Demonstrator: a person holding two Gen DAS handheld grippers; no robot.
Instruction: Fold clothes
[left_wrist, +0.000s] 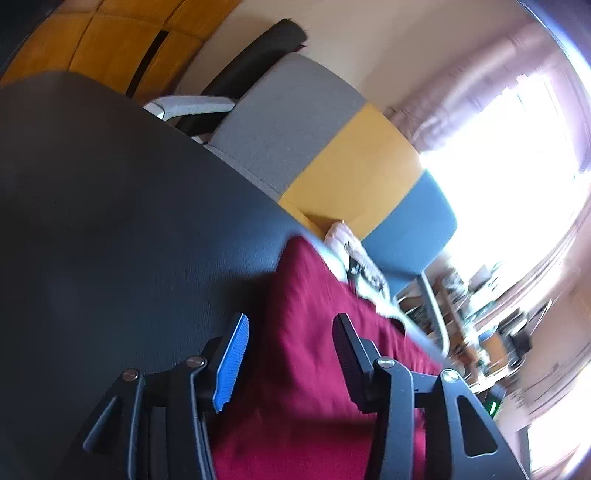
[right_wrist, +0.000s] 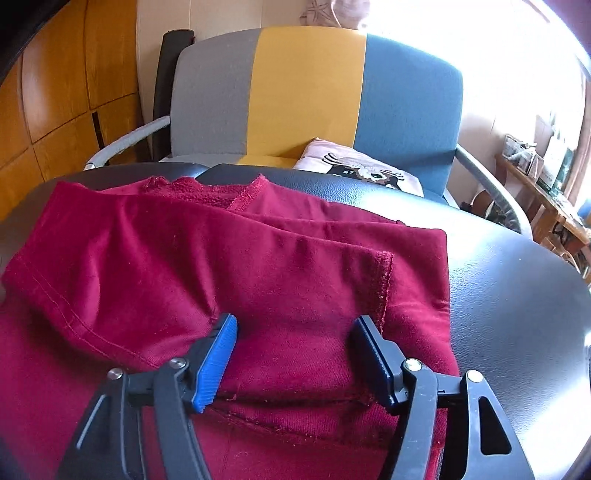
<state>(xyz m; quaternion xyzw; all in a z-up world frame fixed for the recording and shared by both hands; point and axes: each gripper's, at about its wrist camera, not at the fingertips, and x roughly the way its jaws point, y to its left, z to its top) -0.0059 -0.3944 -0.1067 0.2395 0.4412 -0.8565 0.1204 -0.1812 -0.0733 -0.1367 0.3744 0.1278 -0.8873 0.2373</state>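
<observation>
Lying crosswise on the dark bench (right_wrist: 517, 280), the red garment (right_wrist: 258, 258) sits directly under the right gripper (right_wrist: 293, 350), jaws open and empty; left gripper (left_wrist: 290, 354) likewise open.

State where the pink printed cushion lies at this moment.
In the right wrist view the pink printed cushion lies on the seat of the grey, yellow and blue armchair, right of centre, just beyond the black table's far edge and behind the dark red garment.
</observation>
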